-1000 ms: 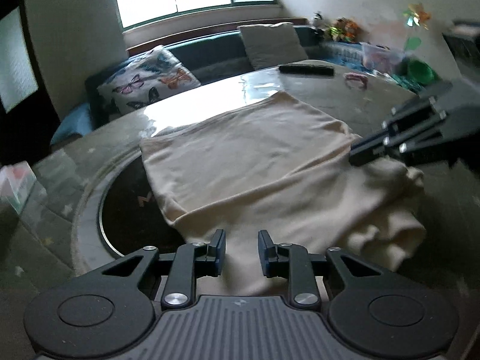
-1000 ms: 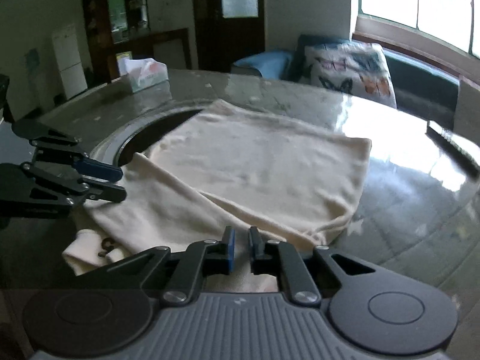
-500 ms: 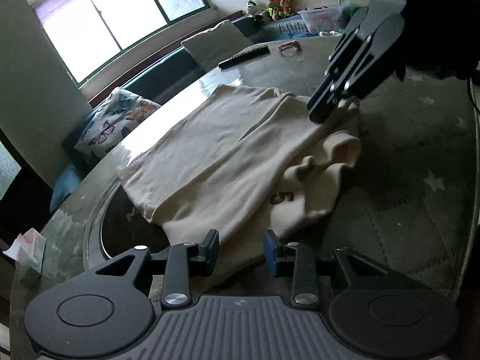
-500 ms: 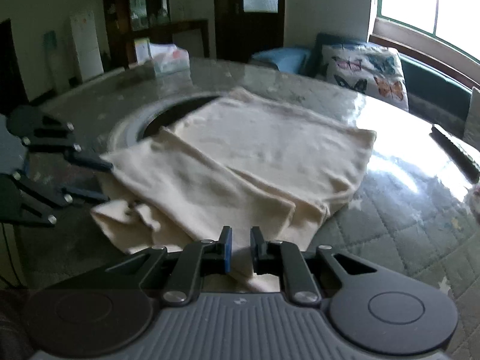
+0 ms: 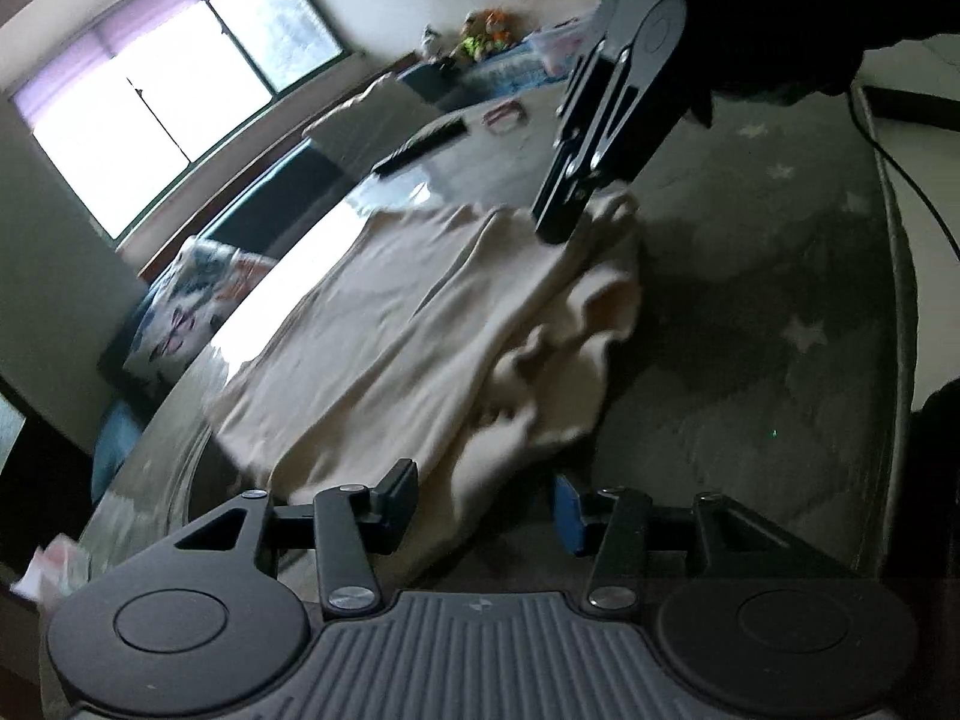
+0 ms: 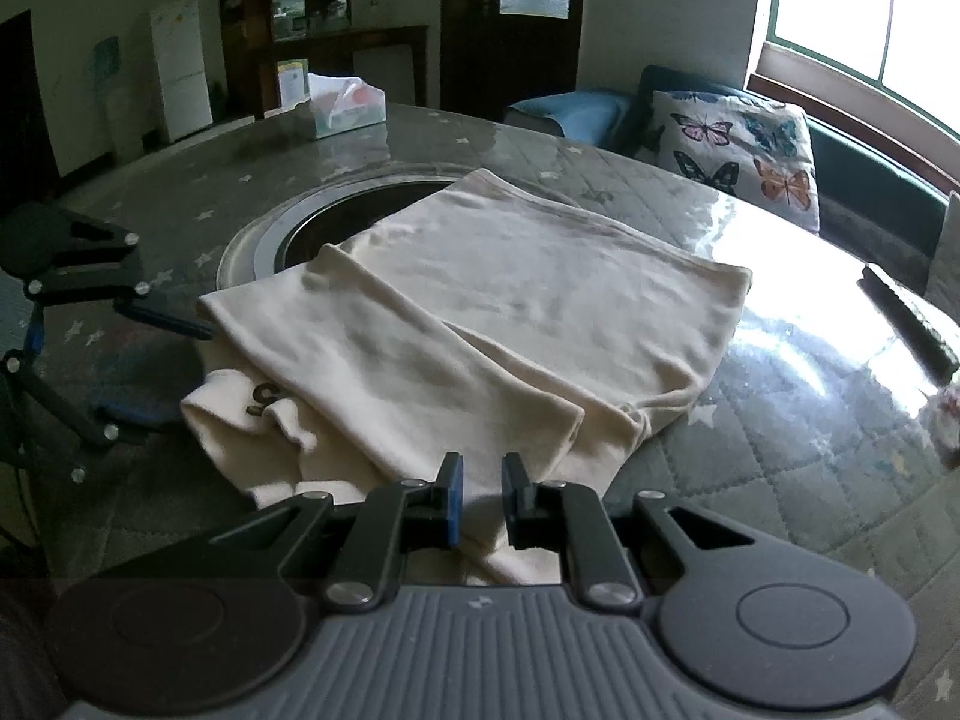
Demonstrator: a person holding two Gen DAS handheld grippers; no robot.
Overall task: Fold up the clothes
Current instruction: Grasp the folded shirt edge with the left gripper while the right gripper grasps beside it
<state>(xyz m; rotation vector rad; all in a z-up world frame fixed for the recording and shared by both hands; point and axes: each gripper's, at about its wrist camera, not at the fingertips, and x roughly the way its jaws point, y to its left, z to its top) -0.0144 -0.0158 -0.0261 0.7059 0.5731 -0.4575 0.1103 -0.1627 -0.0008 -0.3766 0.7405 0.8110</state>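
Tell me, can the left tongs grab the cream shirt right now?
Probably yes. The left tongs are open, the cream shirt has its near edge right between the fingers, and nothing blocks the way.

A cream garment [image 5: 420,324] lies partly folded on the round table [image 5: 780,300], its near edge between the left gripper's [image 5: 486,501] spread jaws, the right gripper [image 5: 561,222] over its far corner.

Cream garment [image 6: 498,324] lies partly folded, near edge rumpled.
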